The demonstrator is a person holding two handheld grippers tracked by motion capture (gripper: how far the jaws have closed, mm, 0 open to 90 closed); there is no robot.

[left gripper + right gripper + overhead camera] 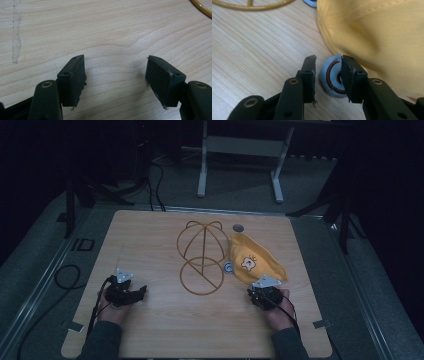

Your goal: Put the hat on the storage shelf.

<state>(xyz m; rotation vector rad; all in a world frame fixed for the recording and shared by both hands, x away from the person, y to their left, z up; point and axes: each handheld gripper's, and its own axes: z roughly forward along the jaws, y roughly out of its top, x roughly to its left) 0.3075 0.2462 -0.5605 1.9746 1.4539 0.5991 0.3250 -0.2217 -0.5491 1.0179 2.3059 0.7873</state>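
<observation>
Right gripper (328, 75): the jaws stand a short way apart, with a narrow gap between the pads. A light blue ear (331, 78) with a dark red ring stitched on it sits in that gap, just past the jaw tips. Its right part lies behind the right jaw; a thin strip of bare wood shows between its left edge and the left jaw. Whether the right pad touches it cannot be told. The ear belongs to a yellow cap (382, 37), whose cloth lies ahead of and to the right of the jaws, with the rim edge running up from the ear. Bare table (257, 50) lies left of the jaws up to the curved rod of a wire frame (252, 7) far ahead.

Left gripper (116, 80): the jaws stand wide apart and hold nothing. Bare wood lies between and ahead of them; a short arc of the wire frame (201, 8) crosses far ahead at the right.

High view: left gripper (131, 292) and right gripper (257, 295) rest near the front of the table (150, 335). The cap (255, 262) is just ahead of the right gripper, and the wire frame (200, 257) stands between the two.
</observation>
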